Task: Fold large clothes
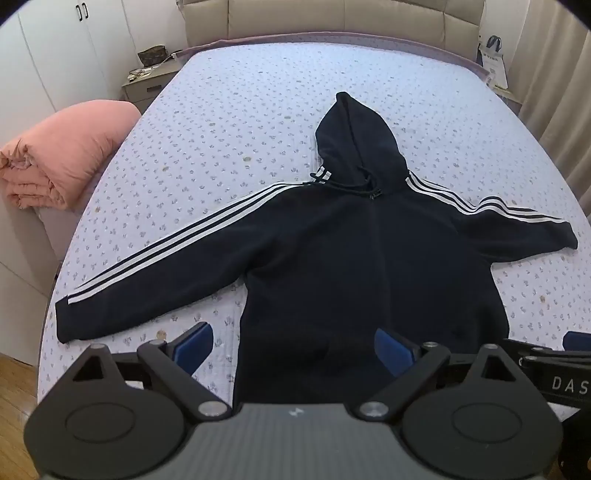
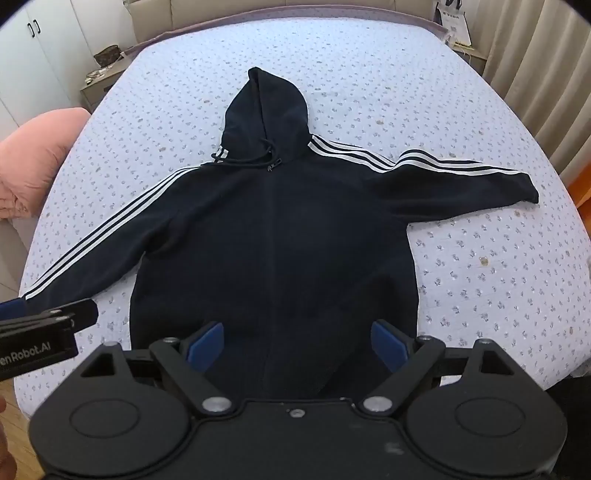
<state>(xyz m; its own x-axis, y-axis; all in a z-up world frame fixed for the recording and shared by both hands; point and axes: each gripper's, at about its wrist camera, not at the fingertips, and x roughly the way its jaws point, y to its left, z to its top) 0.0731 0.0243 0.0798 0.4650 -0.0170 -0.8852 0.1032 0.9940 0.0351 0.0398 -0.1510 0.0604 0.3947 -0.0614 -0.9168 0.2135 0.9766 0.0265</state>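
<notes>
hoodie (image 1: 351,258) lying flat, sleeves spread, hood far, on the bed (image 1: 229,122) | left tongs (image 1: 293,347) hanging wide open, gripping nothing, above near hem | right tongs (image 2: 297,341) likewise wide open, empty | left view alone showing whole pink quilt (image 1: 55,162); right view alone showing the left tongs' side

My left wrist camera sits behind the left gripper (image 1: 293,349) and looks steeply down over the near edge of the bed (image 1: 229,122) toward the headboard (image 1: 332,26). My right wrist camera, behind the right gripper (image 2: 297,345), faces the same way from just to the right. Both hang close above the hem of the hoodie (image 1: 362,258), and both take in the whole garment, the bed, the nightstand (image 1: 147,83) and the other gripper's edge.
</notes>
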